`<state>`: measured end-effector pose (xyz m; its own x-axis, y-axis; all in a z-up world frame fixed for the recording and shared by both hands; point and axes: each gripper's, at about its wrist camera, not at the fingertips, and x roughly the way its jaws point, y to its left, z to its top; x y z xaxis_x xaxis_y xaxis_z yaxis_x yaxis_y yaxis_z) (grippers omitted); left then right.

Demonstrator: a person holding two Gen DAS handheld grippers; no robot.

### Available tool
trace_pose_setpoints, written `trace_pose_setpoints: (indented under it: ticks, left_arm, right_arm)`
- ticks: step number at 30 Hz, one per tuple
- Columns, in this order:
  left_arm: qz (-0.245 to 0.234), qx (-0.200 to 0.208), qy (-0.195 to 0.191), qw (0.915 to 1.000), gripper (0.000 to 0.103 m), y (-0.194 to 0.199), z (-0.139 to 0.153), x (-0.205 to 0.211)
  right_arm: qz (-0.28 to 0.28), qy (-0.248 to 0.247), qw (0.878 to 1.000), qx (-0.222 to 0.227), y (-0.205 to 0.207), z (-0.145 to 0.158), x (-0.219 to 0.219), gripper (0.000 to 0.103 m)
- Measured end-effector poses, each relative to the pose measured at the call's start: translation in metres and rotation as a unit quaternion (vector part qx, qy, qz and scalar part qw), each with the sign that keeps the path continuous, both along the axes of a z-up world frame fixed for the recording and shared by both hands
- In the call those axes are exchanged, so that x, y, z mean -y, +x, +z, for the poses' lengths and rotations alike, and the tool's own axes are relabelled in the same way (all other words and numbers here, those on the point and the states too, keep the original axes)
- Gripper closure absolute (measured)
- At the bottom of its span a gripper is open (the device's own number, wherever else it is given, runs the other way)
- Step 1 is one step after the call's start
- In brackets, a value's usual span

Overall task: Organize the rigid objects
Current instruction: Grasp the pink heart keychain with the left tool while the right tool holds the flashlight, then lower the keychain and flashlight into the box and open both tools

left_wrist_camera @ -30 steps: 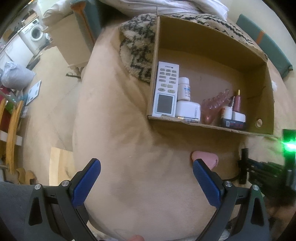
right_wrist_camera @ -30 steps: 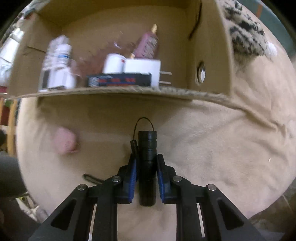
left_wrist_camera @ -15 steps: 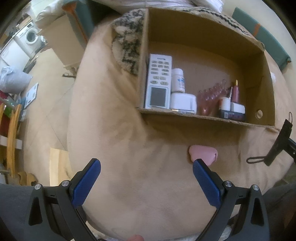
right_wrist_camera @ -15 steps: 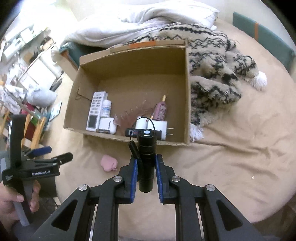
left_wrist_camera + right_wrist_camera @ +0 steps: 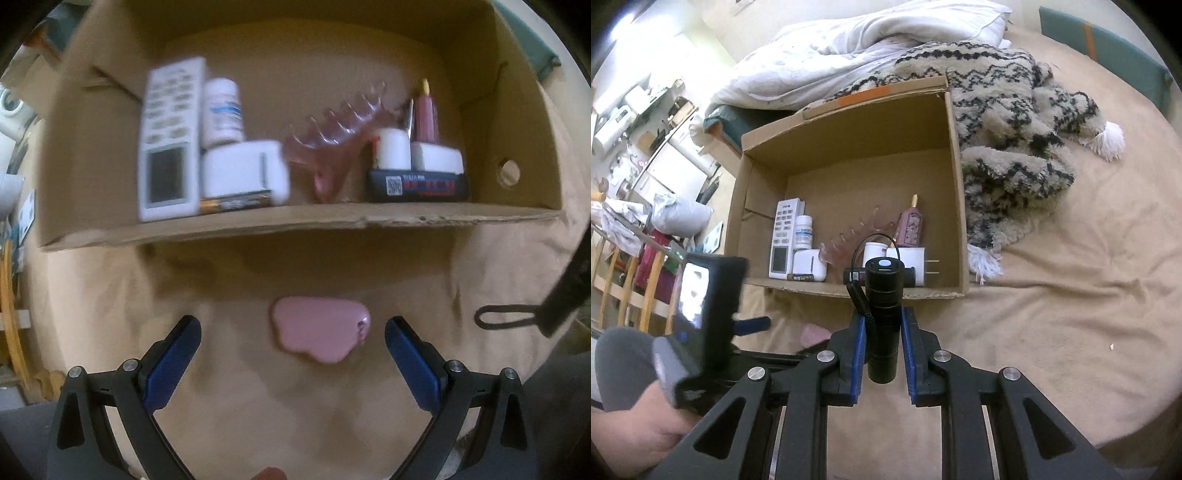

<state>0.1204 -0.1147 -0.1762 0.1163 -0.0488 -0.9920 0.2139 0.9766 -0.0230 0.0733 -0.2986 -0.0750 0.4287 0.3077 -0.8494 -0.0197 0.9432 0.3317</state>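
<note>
My right hand-held gripper [image 5: 882, 360] is clamped on a black flashlight [image 5: 883, 314], its blue pads pressing both sides of the barrel, the lens end toward 12 o'clock and a thin wrist loop curling off the tip. Beyond it at 12 o'clock sits the open cardboard box [image 5: 955, 184] on the beige bed [image 5: 1052, 314].

My left hand-held gripper [image 5: 293, 338] points straight down with its jaws wide apart, gripping nothing. A pink heart-shaped object [image 5: 319, 332] lies on the bedcover between the blue pads, slightly nearer the right one, touching neither. The box's near wall is at 12 o'clock from it.

Along that near wall inside the box, from 10 o'clock round to 2 o'clock: a white remote [image 5: 170, 140], a white pill bottle [image 5: 221, 109], a white block [image 5: 243, 171] with a battery [image 5: 236, 203] in front, a pink hair claw [image 5: 332, 144], a dark flat packet [image 5: 417, 184], and a pink perfume bottle [image 5: 426, 116].

A patterned shaggy blanket [image 5: 1008, 122] lies at the box's 3 o'clock.
</note>
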Motion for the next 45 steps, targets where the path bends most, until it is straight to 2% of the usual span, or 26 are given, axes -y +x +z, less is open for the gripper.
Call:
trace_pose_setpoints:
  ticks: [5, 6, 7, 9, 10, 13, 15, 16, 25, 31, 34, 38, 45]
  left_arm:
    - [-0.004, -0.009, 0.024, 0.9997, 0.006, 0.004, -0.016, 0.01]
    - [0.0, -0.014, 0.024, 0.9996, 0.011, 0.005, -0.018, 0.009]
    - [0.003, -0.019, 0.026, 0.9995, 0.025, 0.005, -0.02, 0.008]
    - [0.001, -0.016, 0.026, 0.9995, 0.038, 0.003, -0.02, 0.01]
    - [-0.003, -0.014, 0.024, 0.9996, 0.053, 0.003, -0.018, 0.01]
    - [-0.009, -0.011, 0.03, 0.9995, 0.057, 0.002, -0.014, 0.011]
    - [-0.01, -0.009, 0.037, 0.9992, 0.078, 0.001, -0.012, 0.009]
    - [-0.009, -0.007, 0.041, 0.9991, 0.08, 0.003, -0.009, 0.008]
    - [-0.002, 0.009, 0.037, 0.9993, 0.081, -0.005, 0.011, -0.024]
    - [-0.009, 0.058, 0.038, 0.9976, 0.081, -0.023, 0.052, -0.043]
    - [-0.002, 0.081, 0.037, 0.996, 0.081, -0.03, 0.075, -0.054]
    - [0.01, 0.141, 0.04, 0.9891, 0.081, -0.023, 0.118, -0.073]
    - [0.046, 0.207, 0.024, 0.9769, 0.081, 0.001, 0.17, -0.061]
  right_arm:
    - [-0.002, 0.007, 1.0, -0.002, 0.002, 0.0, 0.001, 0.084]
    - [0.0, 0.008, 1.0, -0.001, 0.002, 0.001, 0.0, 0.084]
    - [0.002, 0.008, 1.0, 0.0, 0.002, 0.002, 0.0, 0.084]
    - [0.005, 0.009, 1.0, 0.002, 0.003, 0.002, -0.002, 0.084]
    - [0.006, 0.01, 1.0, 0.002, 0.003, 0.003, -0.002, 0.084]
    - [0.011, 0.01, 1.0, 0.003, 0.004, 0.002, -0.005, 0.084]
    - [0.012, 0.01, 1.0, 0.002, 0.004, 0.002, -0.006, 0.084]
    - [0.012, 0.009, 1.0, 0.002, 0.004, 0.002, -0.006, 0.084]
    - [0.006, 0.006, 1.0, -0.002, 0.002, 0.001, -0.003, 0.084]
    - [0.006, 0.01, 1.0, 0.006, -0.002, 0.006, -0.002, 0.084]
    - [0.004, 0.016, 0.999, 0.038, -0.004, 0.02, 0.0, 0.084]
    - [0.008, 0.018, 0.994, 0.103, -0.003, 0.05, 0.001, 0.084]
    - [-0.011, 0.026, 0.978, 0.207, 0.019, 0.095, 0.006, 0.084]
